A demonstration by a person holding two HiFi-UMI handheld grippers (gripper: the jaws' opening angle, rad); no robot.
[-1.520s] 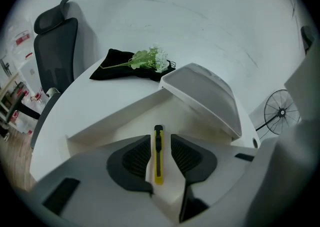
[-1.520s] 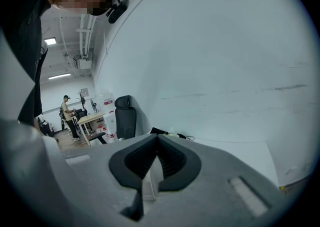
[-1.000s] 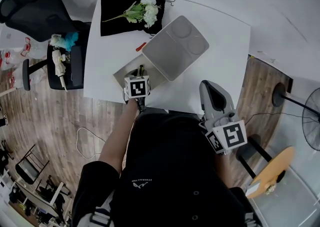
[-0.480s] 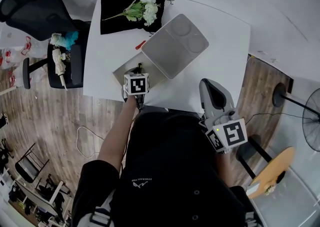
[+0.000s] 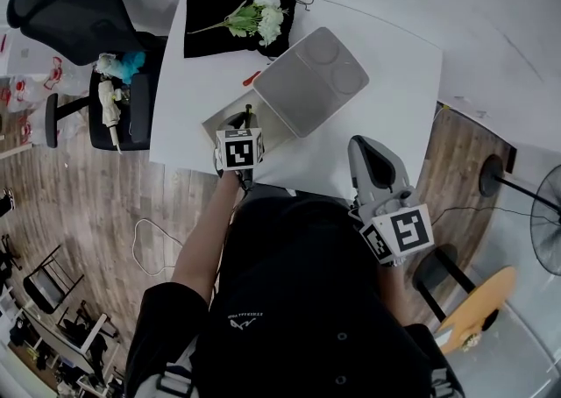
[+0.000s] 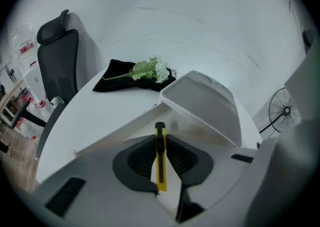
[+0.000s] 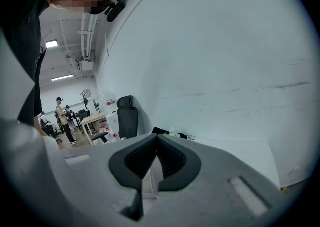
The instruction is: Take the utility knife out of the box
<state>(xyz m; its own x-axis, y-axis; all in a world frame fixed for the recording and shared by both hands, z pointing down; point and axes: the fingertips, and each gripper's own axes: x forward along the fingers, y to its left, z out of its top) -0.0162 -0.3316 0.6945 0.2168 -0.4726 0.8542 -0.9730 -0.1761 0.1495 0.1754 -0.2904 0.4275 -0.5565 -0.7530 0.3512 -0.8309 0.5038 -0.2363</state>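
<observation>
A yellow and black utility knife (image 6: 160, 163) stands between the pads of my left gripper (image 6: 160, 139), which is shut on it. In the head view that gripper (image 5: 248, 124) hangs over the open white box (image 5: 219, 127) at the table's near edge, with the knife's dark tip (image 5: 249, 112) poking out above the jaws. The box's lid (image 5: 308, 81) lies back, tilted open behind it. My right gripper (image 5: 365, 147) is held off the table's near right side; in its own view the pads (image 7: 172, 158) meet at the tip with nothing between them.
A black cloth (image 5: 210, 10) with white flowers (image 5: 263, 10) lies at the table's far left corner. A small red item (image 5: 251, 79) sits beside the lid. Office chairs (image 5: 83, 15) stand left of the white table (image 5: 386, 81). A fan (image 5: 548, 212) stands at the right.
My left gripper has closed on the knife and lifted slightly, so the knife's tip now shows above the box. The right gripper has stayed where it was.
</observation>
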